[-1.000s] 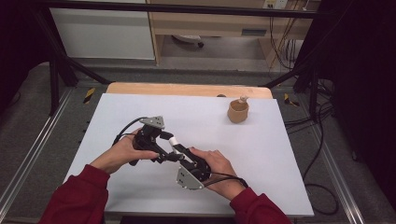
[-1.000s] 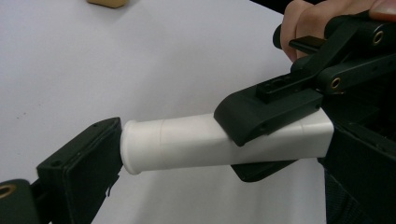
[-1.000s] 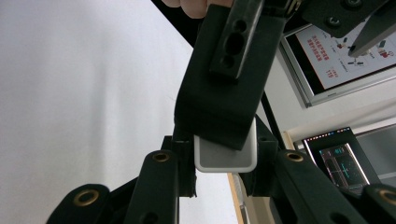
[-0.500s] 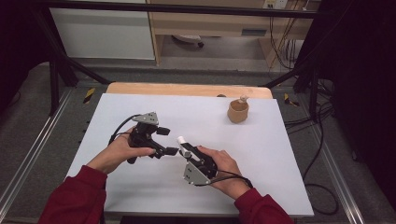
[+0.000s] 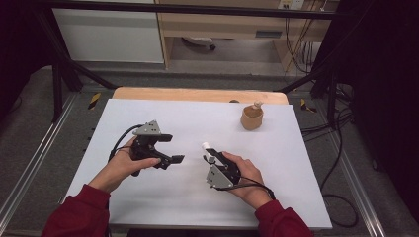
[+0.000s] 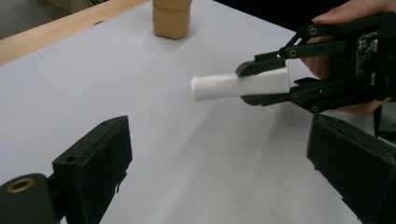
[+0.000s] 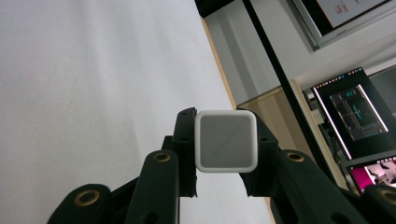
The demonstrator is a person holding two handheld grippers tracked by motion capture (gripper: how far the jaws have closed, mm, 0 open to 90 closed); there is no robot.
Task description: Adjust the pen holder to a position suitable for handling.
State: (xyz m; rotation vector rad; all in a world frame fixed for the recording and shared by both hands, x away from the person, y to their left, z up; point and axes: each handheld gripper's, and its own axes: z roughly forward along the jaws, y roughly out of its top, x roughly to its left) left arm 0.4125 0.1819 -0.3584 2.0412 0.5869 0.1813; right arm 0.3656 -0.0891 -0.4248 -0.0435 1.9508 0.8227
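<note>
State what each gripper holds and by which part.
The right gripper clamps a white tube-like piece by its squared end, the round end sticking out. The left gripper is open and holds nothing.

Tube (image 5: 207,147) in right hand-held gripper (image 5: 211,157); left hand-held gripper (image 5: 170,148) beside; cup (image 5: 251,118) behind.

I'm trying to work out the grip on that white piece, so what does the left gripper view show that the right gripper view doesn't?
The left gripper view shows the white tube from the side, clamped lengthwise in the right gripper, its round end sticking out, with the tan cup behind and the left gripper open. The right gripper view shows the tube's squarish grey end face head on between the jaws, plus screens off the table. Both show the white table and the tube held.
</note>
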